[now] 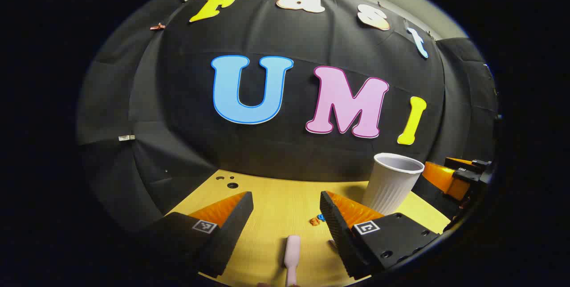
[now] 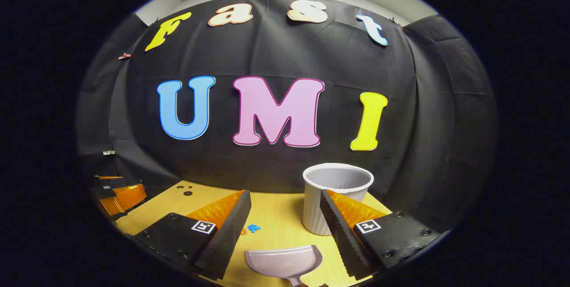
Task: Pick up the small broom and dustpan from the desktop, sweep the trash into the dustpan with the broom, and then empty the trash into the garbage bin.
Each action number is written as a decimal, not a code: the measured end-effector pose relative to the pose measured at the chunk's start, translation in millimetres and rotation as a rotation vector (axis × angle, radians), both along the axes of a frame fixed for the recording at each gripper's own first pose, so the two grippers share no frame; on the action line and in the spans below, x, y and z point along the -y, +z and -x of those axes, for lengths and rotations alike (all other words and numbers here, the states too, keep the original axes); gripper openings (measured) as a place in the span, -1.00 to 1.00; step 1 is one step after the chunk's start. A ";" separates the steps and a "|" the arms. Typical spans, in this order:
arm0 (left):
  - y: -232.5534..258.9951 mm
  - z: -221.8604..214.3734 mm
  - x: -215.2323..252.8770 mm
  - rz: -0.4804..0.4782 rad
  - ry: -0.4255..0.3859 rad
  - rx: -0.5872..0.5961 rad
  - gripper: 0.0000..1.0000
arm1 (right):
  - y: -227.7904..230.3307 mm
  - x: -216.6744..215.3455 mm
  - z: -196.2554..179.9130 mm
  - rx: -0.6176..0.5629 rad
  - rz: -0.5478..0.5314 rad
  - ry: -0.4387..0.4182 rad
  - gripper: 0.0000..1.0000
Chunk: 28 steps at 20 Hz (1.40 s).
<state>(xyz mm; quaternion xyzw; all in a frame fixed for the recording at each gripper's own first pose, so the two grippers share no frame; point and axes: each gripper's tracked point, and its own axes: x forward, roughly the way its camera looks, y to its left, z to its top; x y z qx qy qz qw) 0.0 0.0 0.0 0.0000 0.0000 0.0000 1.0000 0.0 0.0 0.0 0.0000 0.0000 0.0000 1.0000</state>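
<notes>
Spanning both views, the yellow worktop (image 1: pixel 276 207) is carrying a white ribbed garbage bin (image 2: pixel 331 198) at its far right. I am holding the left gripper (image 1: pixel 286 213), fingers apart, over the pink broom (image 1: pixel 292 253), and the right gripper (image 2: pixel 285 213), fingers apart, over the dustpan (image 2: pixel 285 260). Blue and orange trash (image 2: pixel 251 229) is lying between them.

Bright overhead light; sharp centre; strong fisheye bending; dim edges.
</notes>
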 end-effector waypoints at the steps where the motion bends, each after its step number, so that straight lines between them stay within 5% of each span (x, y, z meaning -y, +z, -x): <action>1: -1.9 -2.3 1.0 -0.004 0.000 -0.001 0.92 | -3.0 -1.3 -1.5 -0.010 -0.014 0.010 0.95; 14: -27.0 -5.2 7.2 -0.063 -0.018 -0.075 0.91 | -46.7 6.1 3.9 -0.147 -0.032 0.013 0.95; 28: -95.1 -4.2 2.9 0.075 -0.049 -0.284 0.92 | -119.4 13.7 12.8 -0.376 -0.026 0.035 0.96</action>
